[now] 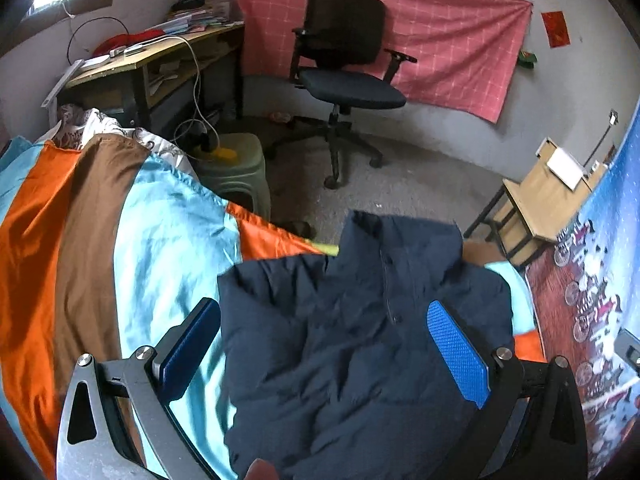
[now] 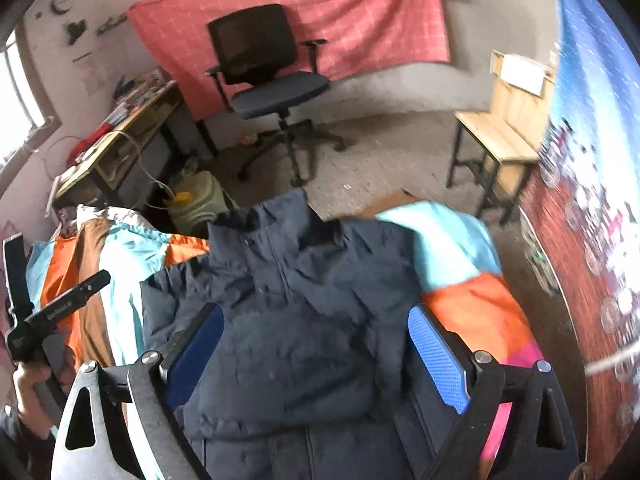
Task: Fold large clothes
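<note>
A dark navy padded jacket (image 1: pixel 352 320) lies on a bed covered with a striped orange, brown and light blue sheet (image 1: pixel 88 240). Its collar points toward the foot of the bed. My left gripper (image 1: pixel 324 344) is open above the jacket, blue pads wide apart, nothing between them. In the right wrist view the jacket (image 2: pixel 288 312) looks folded over on itself. My right gripper (image 2: pixel 316 344) is open above it and empty. The left gripper also shows at the left edge of the right wrist view (image 2: pixel 60 304), held in a hand.
A black office chair (image 1: pixel 344 68) stands on the grey floor past the bed. A cluttered desk (image 1: pixel 152 60) is at the left, a green stool (image 1: pixel 240 172) beside the bed, a wooden chair (image 1: pixel 536 208) at the right by a patterned wall hanging (image 1: pixel 592 280).
</note>
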### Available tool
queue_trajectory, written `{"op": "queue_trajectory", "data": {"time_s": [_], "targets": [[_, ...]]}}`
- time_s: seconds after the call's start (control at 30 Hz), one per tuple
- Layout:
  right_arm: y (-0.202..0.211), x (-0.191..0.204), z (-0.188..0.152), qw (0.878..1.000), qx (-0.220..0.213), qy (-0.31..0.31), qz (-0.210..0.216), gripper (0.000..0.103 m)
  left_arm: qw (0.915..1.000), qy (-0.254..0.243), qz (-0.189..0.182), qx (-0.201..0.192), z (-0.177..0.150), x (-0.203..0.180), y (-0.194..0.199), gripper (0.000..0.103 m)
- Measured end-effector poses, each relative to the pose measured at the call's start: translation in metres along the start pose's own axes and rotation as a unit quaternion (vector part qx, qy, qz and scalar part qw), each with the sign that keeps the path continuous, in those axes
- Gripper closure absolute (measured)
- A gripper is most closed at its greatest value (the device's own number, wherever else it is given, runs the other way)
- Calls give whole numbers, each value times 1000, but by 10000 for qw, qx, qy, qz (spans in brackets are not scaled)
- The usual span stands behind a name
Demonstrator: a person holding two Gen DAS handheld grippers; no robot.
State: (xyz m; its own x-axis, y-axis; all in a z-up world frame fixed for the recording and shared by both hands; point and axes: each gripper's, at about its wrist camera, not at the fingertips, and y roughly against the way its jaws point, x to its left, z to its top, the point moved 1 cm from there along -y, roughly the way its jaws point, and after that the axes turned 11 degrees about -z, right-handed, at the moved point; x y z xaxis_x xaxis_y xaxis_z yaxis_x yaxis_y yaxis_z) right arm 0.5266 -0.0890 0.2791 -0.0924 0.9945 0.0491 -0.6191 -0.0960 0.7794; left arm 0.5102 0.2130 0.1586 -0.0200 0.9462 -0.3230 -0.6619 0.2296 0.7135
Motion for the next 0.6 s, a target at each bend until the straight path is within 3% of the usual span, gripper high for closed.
{"op": "queue_trajectory", "data": {"time_s": [0.13, 0.23, 0.4, 0.6], "targets": [[-29, 10, 10, 9971, -735, 167, 89, 9, 9999, 44, 88, -66, 14, 7, -21, 1], [-62, 9, 12, 9939, -1052, 169, 281, 9, 9995, 326, 52, 5, 21, 17, -46, 1], [-143, -2, 18, 9947, -822, -45, 608, 9, 9983, 515, 203, 177, 28, 23, -97, 1], [-207, -4, 37, 9938, -686, -17, 878, 9, 9963, 766, 337, 207, 32, 22, -147, 1]]}}
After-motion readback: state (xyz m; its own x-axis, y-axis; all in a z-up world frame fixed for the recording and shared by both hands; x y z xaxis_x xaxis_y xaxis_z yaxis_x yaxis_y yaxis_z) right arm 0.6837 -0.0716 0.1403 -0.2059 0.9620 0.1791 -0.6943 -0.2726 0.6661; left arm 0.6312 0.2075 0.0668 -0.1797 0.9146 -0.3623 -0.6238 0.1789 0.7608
